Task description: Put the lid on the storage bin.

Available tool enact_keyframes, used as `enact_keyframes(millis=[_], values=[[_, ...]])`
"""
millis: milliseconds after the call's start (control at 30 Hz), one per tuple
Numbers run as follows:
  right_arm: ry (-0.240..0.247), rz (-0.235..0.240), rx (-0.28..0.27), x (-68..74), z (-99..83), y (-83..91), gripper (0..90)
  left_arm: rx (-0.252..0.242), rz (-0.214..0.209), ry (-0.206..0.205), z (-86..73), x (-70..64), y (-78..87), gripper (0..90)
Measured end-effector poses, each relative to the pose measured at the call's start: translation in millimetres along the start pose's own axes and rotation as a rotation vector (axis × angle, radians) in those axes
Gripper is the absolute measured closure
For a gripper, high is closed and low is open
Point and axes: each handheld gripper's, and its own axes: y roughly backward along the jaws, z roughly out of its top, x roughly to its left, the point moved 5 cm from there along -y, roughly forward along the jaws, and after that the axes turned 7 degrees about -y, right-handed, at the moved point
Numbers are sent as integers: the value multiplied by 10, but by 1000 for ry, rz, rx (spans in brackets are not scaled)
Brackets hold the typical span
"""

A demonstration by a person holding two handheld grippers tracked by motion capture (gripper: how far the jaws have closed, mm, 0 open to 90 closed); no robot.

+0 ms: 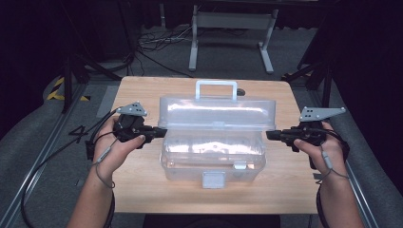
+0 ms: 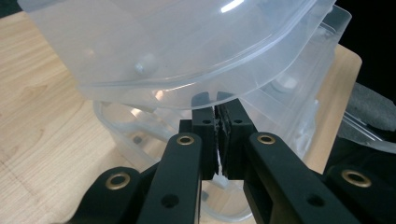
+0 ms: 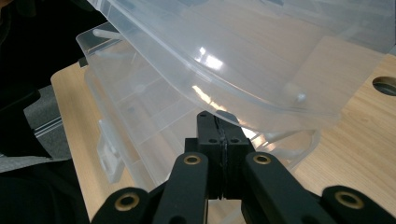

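Nearest the lens in the high view: two forearms rising from the bottom edge, each hand wrapped round a black gripper with a grey three-cornered plate on top. Between them, on the middle of the pale wooden table [image 1: 142, 187], a clear plastic storage box [image 1: 211, 159] with its lid [image 1: 217, 113] lifted partway open, hinged along the far side, white carry handle [image 1: 216, 88] standing up behind it. At the front wall of the box, a small grey latch [image 1: 213, 179] hanging down.

Left gripper [image 1: 158, 132] at the left end of the lid, jaws pressed together on the lid's rim (the left gripper view shows the pads [image 2: 205, 123] closed with the thin clear edge running into the seam between them). Below that rim in the same view, the box's open base and bare tabletop.

Right gripper [image 1: 270, 135] at the opposite end, level with the left one, jaws likewise pinched shut on the lid's edge; in the right gripper view the tips [image 3: 218, 120] meet just under the tilted clear lid, with the box's ribbed base and a small white side clip beyond. Cables trailing from both grippers down past the wrists. Beyond the table, grey floor, loose cables and a white metal stand [image 1: 233, 35].
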Motion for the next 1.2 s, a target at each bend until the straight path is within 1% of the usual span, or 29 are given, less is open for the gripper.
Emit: enact_keyframes(millis=[200, 333, 433, 500, 533, 600, 633, 667, 733, 800, 933, 1200], values=[[-2, 15, 30, 9, -20, -28, 900, 22, -18, -9, -19, -1, 0, 864], [1, 18, 54, 9, -28, -39, 900, 34, -35, -5, -34, -2, 6, 871], [2, 19, 75, 11, -33, -50, 900, 35, -43, 2, -40, -3, 12, 885], [2, 19, 81, 12, -33, -51, 900, 32, -49, 9, -48, -5, 19, 893], [2, 18, 84, 11, -31, -53, 900, 25, -52, 21, -53, -7, 27, 893], [-2, 26, 96, 5, -29, -56, 900, 23, -59, 32, -62, -7, 37, 895], [-6, 34, 105, 1, -33, -59, 900, 20, -65, 63, -71, -8, 48, 896], [-7, 35, 109, -1, -36, -60, 900, 23, -65, 72, -74, -6, 54, 897], [-12, 37, 114, -3, -42, -63, 900, 29, -60, 71, -77, -2, 56, 898], [-17, 37, 125, -10, -53, -65, 900, 47, -49, 76, -83, -5, 51, 898], [-24, 29, 138, -29, -71, -53, 900, 64, -48, 85, -85, -14, 47, 898], [-21, 23, 168, -27, -93, -55, 900, 98, -57, 77, -97, -41, 60, 897]])
